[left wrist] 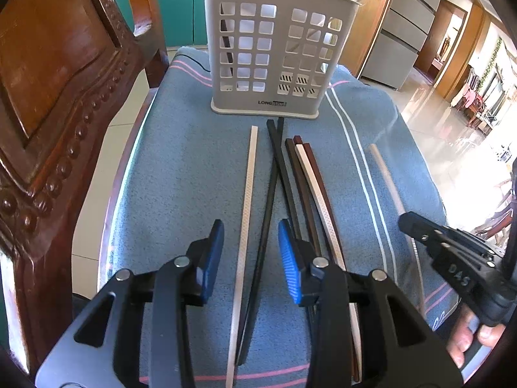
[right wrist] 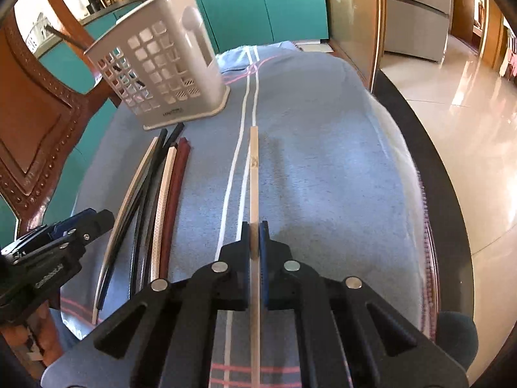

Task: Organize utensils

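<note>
The right gripper (right wrist: 255, 236) is pressed together on a pale wooden chopstick (right wrist: 254, 174), pinching it partway along its length so the far end runs forward over the blue towel (right wrist: 323, 177). The left gripper (left wrist: 250, 255) is spread wide and holds nothing; it hovers low over a white chopstick (left wrist: 247, 207) and a black chopstick (left wrist: 269, 207), which both pass between its blue pads (left wrist: 289, 258).

Just right of those lie more sticks in a loose bundle: 2 dark red-brown chopsticks (left wrist: 308, 200) with another white one between them. Beyond the tips of all of them stands the grey slotted utensil holder (left wrist: 274, 55), upright near the far end of the towel, with a few items already standing in it. A carved wooden chair (left wrist: 58, 103) is close on the left.

The step in hand looks like carrying the gripped stick to the holder. To do it well, lift before turning so the tip clears the towel, tilt the stick toward upright, and aim the lower end into an open compartment, releasing only once it is well inside the rim. The grip is off-centre, so it may pivot.
</note>
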The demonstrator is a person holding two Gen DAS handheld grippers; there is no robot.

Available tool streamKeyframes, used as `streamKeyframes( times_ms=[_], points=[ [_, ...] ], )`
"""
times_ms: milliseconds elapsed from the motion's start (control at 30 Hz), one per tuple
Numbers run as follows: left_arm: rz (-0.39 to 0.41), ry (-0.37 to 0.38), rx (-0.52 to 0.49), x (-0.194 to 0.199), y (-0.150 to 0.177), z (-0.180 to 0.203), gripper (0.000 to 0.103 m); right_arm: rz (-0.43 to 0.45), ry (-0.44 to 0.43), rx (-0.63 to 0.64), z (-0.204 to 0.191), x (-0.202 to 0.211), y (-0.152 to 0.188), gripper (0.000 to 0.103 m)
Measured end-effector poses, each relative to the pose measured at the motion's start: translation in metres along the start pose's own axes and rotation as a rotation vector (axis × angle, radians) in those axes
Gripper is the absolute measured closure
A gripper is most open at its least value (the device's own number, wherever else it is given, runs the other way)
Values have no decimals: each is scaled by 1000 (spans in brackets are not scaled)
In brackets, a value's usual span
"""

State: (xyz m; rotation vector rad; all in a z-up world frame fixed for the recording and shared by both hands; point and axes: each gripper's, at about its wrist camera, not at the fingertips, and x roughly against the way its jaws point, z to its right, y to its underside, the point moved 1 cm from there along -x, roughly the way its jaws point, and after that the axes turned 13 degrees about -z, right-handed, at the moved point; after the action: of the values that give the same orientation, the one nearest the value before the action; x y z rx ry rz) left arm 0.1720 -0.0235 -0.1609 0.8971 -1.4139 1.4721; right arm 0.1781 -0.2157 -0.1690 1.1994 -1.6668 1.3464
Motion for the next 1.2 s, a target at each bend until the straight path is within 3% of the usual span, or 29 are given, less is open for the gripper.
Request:
streamKeyframes(
  times_ms=[300,1200],
  points=[
    [-14,-2,-6,-4,0,3,66,-34,11,-22,7,-8,3,97],
    [-34,-2,11,-12,0,2,63,-20,33,13,1,-9,4,88]
  ],
)
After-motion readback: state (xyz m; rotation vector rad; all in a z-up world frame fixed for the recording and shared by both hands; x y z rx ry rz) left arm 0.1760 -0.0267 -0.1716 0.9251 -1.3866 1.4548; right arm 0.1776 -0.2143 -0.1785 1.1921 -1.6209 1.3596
